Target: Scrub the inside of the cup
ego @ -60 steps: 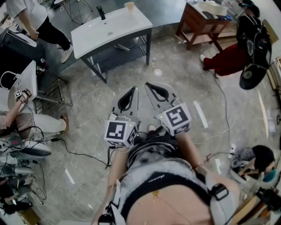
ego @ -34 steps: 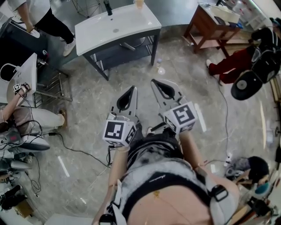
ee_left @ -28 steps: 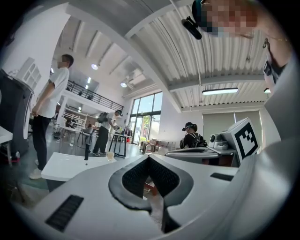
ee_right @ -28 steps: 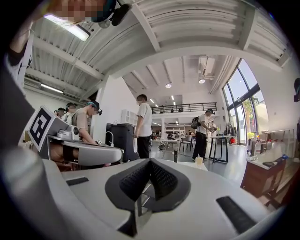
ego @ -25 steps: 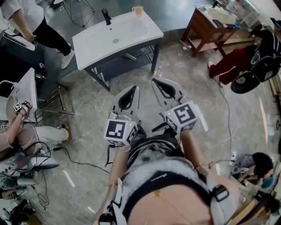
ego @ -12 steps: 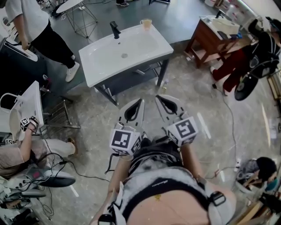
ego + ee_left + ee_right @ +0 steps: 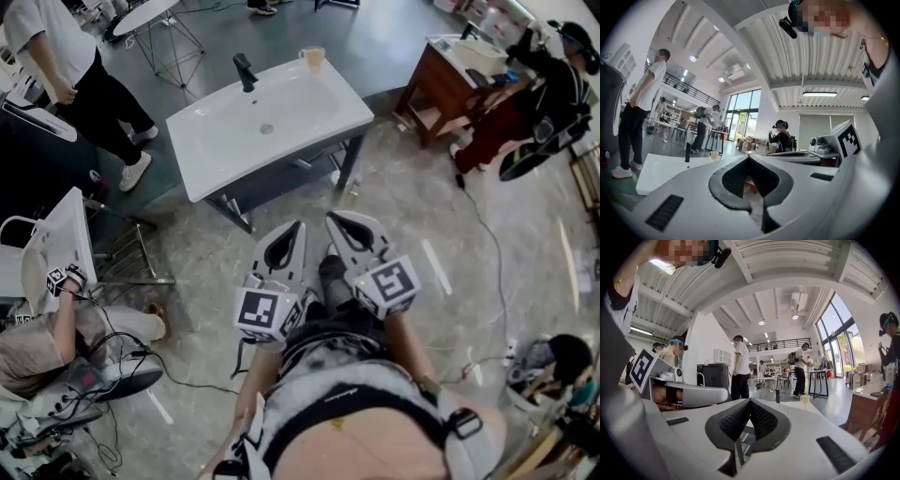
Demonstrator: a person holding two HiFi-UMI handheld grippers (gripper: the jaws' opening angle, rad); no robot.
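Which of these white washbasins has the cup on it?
The washbasin on the dark stand, straight ahead: the cup stands on its far corner, right of the black tap. No cup shows on the left-hand basin.

Bright, even daylight from tall windows (image 7: 740, 115); strong fisheye bending and dark vignetted corners.

Cup (image 7: 313, 58): small, pale tan, slightly translucent. Pose: upright, mouth up. Location: far right corner of white sink top (image 7: 323, 105), on flat rim, outside basin. Black faucet (image 7: 245, 70) stands on same back edge, to cup's left in head view, well apart. Contents and inner surface too small to make out.
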